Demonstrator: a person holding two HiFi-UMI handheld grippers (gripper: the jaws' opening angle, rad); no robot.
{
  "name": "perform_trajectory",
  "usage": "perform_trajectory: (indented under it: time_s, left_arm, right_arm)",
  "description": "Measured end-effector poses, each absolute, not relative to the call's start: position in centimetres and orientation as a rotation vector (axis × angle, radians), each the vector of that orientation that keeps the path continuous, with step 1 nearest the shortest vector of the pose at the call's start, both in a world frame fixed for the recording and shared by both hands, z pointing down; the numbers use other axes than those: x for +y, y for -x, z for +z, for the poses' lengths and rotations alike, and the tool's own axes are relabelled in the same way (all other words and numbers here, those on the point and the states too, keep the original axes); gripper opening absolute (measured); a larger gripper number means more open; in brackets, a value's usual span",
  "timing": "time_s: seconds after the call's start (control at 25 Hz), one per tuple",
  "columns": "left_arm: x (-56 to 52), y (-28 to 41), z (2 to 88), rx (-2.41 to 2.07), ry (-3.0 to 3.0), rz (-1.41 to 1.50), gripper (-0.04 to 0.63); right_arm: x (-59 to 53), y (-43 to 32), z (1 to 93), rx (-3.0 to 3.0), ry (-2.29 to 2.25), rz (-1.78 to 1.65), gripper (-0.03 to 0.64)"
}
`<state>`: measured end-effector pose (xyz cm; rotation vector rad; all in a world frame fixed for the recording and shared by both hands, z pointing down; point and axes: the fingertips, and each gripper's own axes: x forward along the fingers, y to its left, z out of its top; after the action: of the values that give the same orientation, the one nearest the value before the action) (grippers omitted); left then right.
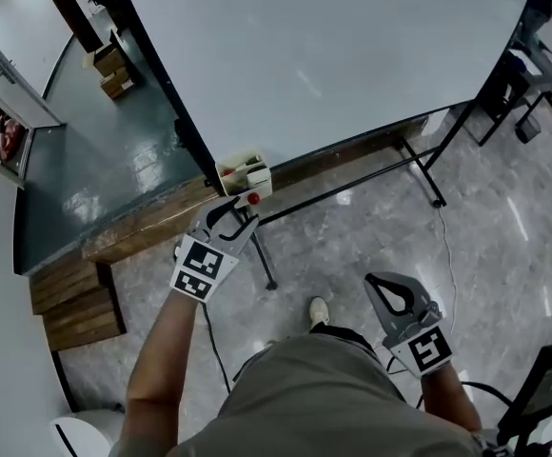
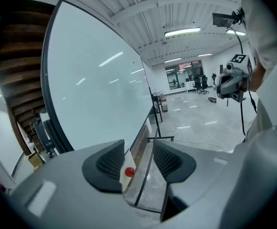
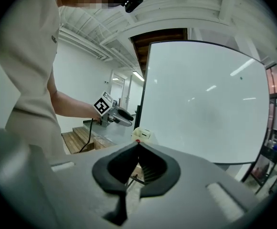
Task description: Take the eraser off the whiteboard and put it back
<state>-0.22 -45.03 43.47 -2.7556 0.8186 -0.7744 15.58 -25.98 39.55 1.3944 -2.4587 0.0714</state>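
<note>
The whiteboard stands on a black frame. At its lower left corner sits a cream box-like holder with a small red knob at its front. I cannot make out the eraser itself. My left gripper is right at the holder, open and empty. In the left gripper view the red knob shows in the gap between the left gripper's pads, beside the board's edge. My right gripper hangs shut and empty near my body, away from the board; its closed tips point toward the holder.
Black stand legs and a cable cross the grey tiled floor below the board. Wooden steps lie at the left beside a dark green floor. Cardboard boxes sit behind the board. Chairs stand far right.
</note>
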Motion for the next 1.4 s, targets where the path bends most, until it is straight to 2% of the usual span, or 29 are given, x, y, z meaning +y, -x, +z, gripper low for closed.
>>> perform_trajectory:
  time_s: [0.48, 0.72, 0.84, 0.96, 1.04, 1.4]
  left_arm:
    - [-55.1, -2.7, 51.2, 0.774, 2.666, -1.119, 0.275]
    - [-56.0, -3.7, 53.1, 0.701, 2.652, -1.214, 0.276]
    - [-56.4, -3.7, 53.6, 0.698, 2.634, -1.249, 0.264]
    - [-56.5, -3.6, 53.8, 0.690, 2.620, -1.262, 0.212]
    - [-56.3, -3.7, 53.8, 0.680, 2.615, -1.269, 0.199]
    - [-56.0, -2.8, 50.6, 0.804, 2.675, -1.118, 0.184]
  right_arm:
    - [-30.5, -23.3, 41.0, -2.424, -1.401, 0.063, 0.003]
    - [-31.9, -25.0, 41.5, -2.422, -1.426, 0.073, 0.002]
    - [-32.5, -25.3, 41.6, -2.430, -1.420, 0.079, 0.003]
    - [-32.8, -25.6, 42.0, -2.435, -1.421, 0.092, 0.003]
    - [-32.9, -25.5, 42.4, -2.439, -1.413, 0.101, 0.003]
    - [-33.4, -23.9, 42.1, -2.468, -1.362, 0.096, 0.003]
